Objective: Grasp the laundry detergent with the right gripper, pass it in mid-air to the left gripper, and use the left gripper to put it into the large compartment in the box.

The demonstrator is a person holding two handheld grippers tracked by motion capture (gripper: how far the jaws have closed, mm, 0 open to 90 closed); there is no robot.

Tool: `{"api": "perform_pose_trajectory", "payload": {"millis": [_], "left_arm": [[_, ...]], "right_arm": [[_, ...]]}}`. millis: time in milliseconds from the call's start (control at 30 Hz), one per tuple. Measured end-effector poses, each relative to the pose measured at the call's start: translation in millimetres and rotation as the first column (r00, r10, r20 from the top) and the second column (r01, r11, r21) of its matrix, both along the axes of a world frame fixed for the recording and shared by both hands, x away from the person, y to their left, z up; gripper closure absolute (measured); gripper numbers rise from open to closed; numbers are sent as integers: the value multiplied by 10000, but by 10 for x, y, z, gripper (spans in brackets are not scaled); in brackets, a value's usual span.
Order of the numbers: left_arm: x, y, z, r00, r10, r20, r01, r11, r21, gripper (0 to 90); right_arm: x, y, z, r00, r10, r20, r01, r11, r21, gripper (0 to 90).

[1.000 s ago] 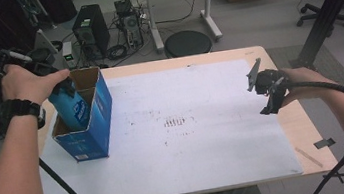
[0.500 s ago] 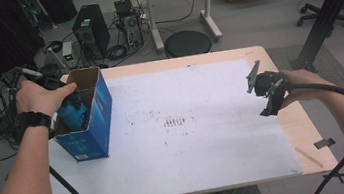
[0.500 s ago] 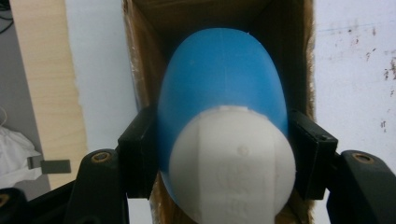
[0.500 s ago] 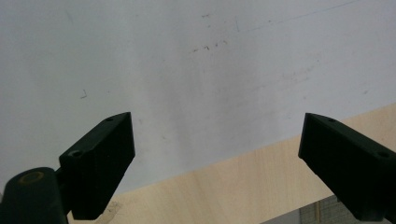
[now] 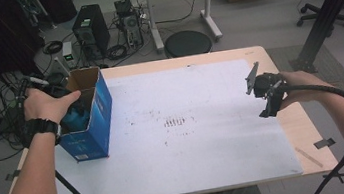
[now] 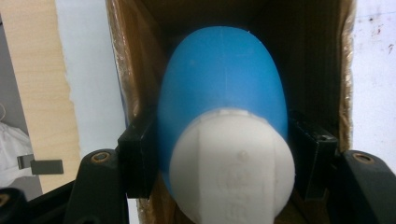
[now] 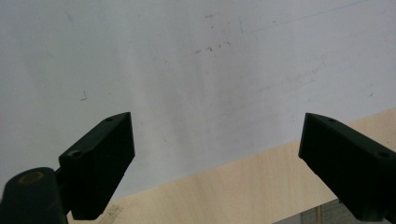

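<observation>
A blue cardboard box (image 5: 93, 118) with an open top stands at the table's left edge. My left gripper (image 6: 219, 154) is lowered into that box (image 6: 140, 56), shut on a blue bottle with a white cap (image 6: 224, 93) that points down inside it. In the high view the bottle (image 5: 74, 117) shows as blue between my left hand and the box wall. My right gripper (image 5: 263, 96) hovers over the table's right side. Its jaws stand wide apart in the right gripper view (image 7: 219, 158), with nothing between them.
A white sheet (image 5: 189, 125) covers most of the wooden table (image 5: 290, 127), with small dark marks at its middle. Behind the table are a round black stool (image 5: 187, 43), computer towers (image 5: 87, 32) and cables on the floor. A dark post (image 5: 329, 5) rises at the right.
My left hand has moved down and slightly left, taking the blue bottle deeper into the box. The right gripper has stayed where it was.
</observation>
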State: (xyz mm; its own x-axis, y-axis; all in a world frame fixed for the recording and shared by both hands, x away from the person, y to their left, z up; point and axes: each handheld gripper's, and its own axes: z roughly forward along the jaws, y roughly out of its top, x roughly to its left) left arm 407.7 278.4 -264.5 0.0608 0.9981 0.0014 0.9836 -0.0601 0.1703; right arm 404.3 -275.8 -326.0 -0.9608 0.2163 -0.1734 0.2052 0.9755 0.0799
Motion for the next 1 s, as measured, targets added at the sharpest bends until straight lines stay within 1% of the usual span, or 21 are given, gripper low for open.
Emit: {"api": "perform_pose_trajectory", "payload": {"millis": [133, 267, 533, 833, 900, 1000], "left_arm": [[-5, 0, -34, 10000, 20, -19, -20, 10000, -68, 379], [-5, -15, -64, 10000, -13, -31, 13, 10000, -41, 378], [-9, -12, -73, 10000, -23, 9, 23, 10000, -83, 376], [-11, -38, -72, 10000, -69, 8, 69, 9998, -171, 371], [-13, -41, -71, 9999, -61, -116, 59, 9999, -144, 341], [-20, -32, -54, 9999, -65, -120, 64, 9999, -147, 324]], "right_arm": [[-4, 8, -4, 10000, -55, -15, 55, 10000, -4, 104], [0, 18, 0, 10000, 12, 8, -12, 10000, 28, 104], [-5, 27, -21, 10000, 54, 17, -54, 10000, 19, 104], [-16, 30, -42, 10000, 42, -86, -42, 10000, 25, 103], [-20, 24, -43, 10000, -16, -71, 17, 10000, 54, 104], [-23, 14, -39, 10000, 1, -81, 0, 10000, 47, 104]]}}
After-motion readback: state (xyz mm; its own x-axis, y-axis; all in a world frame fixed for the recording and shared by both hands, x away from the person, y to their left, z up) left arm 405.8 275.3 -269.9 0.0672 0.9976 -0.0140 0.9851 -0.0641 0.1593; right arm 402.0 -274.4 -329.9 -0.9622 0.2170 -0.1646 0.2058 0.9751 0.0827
